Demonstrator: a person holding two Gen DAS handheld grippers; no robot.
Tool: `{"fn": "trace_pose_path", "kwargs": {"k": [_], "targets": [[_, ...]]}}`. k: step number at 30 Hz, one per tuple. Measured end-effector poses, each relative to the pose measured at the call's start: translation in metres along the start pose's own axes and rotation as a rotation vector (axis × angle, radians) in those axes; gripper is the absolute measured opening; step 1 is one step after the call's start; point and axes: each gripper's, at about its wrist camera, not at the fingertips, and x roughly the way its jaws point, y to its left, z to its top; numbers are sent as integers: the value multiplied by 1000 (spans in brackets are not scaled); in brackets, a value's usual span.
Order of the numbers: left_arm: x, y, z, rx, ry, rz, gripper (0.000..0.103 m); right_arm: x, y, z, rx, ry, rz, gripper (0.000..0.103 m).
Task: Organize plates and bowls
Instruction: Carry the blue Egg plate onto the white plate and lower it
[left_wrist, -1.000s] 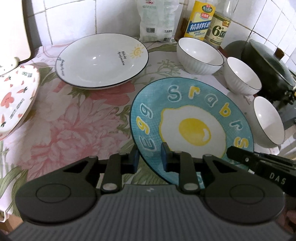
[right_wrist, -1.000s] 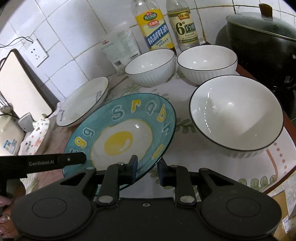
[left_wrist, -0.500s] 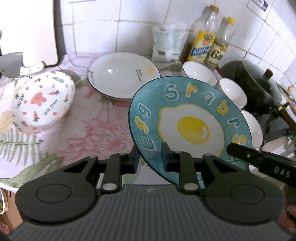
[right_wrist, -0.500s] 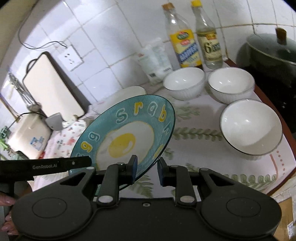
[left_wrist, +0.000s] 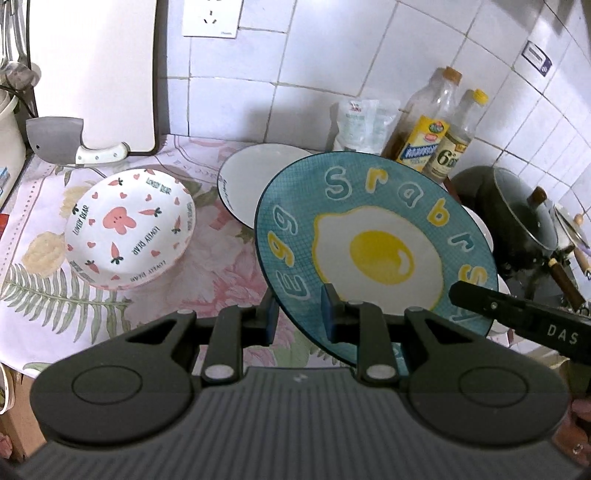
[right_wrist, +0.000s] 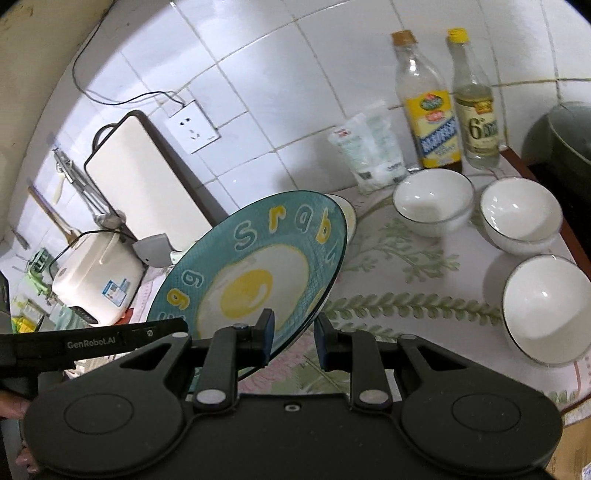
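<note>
plates 3, blue egg plate (left_wrist: 376, 254) clamped by both hand-held grippers | white bowls (right_wrist: 432, 199) 3 | bottles (right_wrist: 428, 107) 2

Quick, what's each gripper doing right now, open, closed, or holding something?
Left gripper: closed on the near rim of the round teal fried-egg plate.
Right gripper: closed on the same plate's rim.

Floral-clothed counter (left_wrist: 207, 280), carrot-print bowl (left_wrist: 129, 229), white plate (left_wrist: 243, 177), three white bowls (right_wrist: 432, 199)
</note>
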Motion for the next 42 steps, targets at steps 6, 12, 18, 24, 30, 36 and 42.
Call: {"fn": "trace_pose_path", "kwargs": {"k": [6, 12, 18, 24, 30, 36, 42], "targets": [[8, 15, 14, -41, -20, 23, 22, 21, 10, 21, -33, 17, 18, 28], [25, 29, 25, -71, -16, 39, 22, 43, 11, 30, -52, 40, 47, 28], [56, 33, 28, -63, -12, 59, 22, 68, 2, 33, -31, 62, 36, 28], [100, 41, 29, -110, 4, 75, 22, 104, -16, 30, -6, 63, 13, 28], [127, 44, 41, -77, -23, 83, 22, 132, -29, 43, 8, 92, 9, 28], [150, 54, 57, -83, -11, 99, 23, 159, -35, 54, 15, 124, 23, 29], [178, 60, 65, -76, 18, 124, 23, 189, -46, 59, 48, 177, 7, 29]]}}
